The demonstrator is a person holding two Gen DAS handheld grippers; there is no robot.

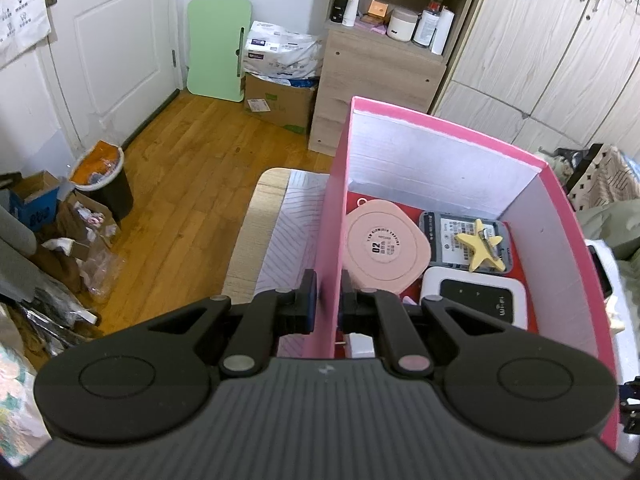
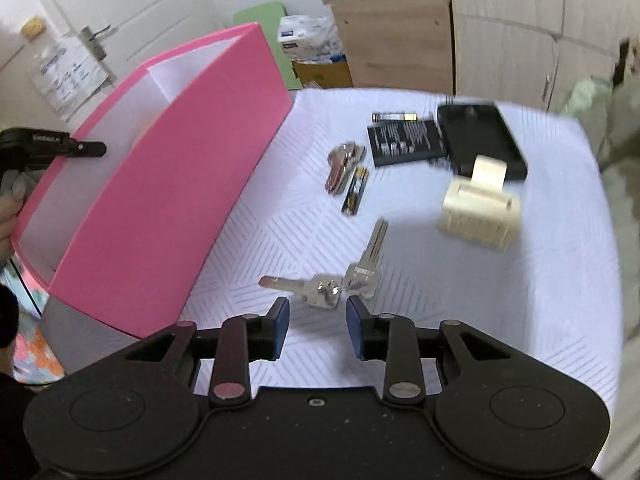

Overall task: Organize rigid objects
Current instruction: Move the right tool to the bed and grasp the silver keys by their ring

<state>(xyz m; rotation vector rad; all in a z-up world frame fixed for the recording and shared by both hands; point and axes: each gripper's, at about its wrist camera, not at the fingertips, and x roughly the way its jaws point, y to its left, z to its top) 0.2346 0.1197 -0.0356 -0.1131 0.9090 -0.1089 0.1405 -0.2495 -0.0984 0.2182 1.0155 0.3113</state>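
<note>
- Claw states first: the left claw (image 1: 327, 300) is clenched on the near left wall of the pink box (image 1: 560, 216), which is steadied by it; the right claw (image 2: 317, 322) is released, its jaws apart and nothing between them.
- Just beyond the right claw's tips a bunch of keys (image 2: 340, 276) is seen lying on the white-covered desk (image 2: 500, 320); judged from this, the keys are the next thing to be picked up.
- Farther off on the desk, a battery (image 2: 355, 190) lies beside a second set of keys (image 2: 340, 166), with another battery (image 2: 394, 116) at the far edge.
- To the right, a cream block (image 2: 480, 210), a flat black battery pack (image 2: 406, 140) and a black case (image 2: 478, 136) are still left outside the box.
- Inside the box, a pink rounded case (image 1: 386, 246), a white Wi-Fi device (image 1: 476, 296), a grey device (image 1: 448, 236) and a yellow star clip (image 1: 478, 244) are already stowed.
- Progress is judged at roughly the halfway mark: four items packed, about seven remaining on the desk.
</note>
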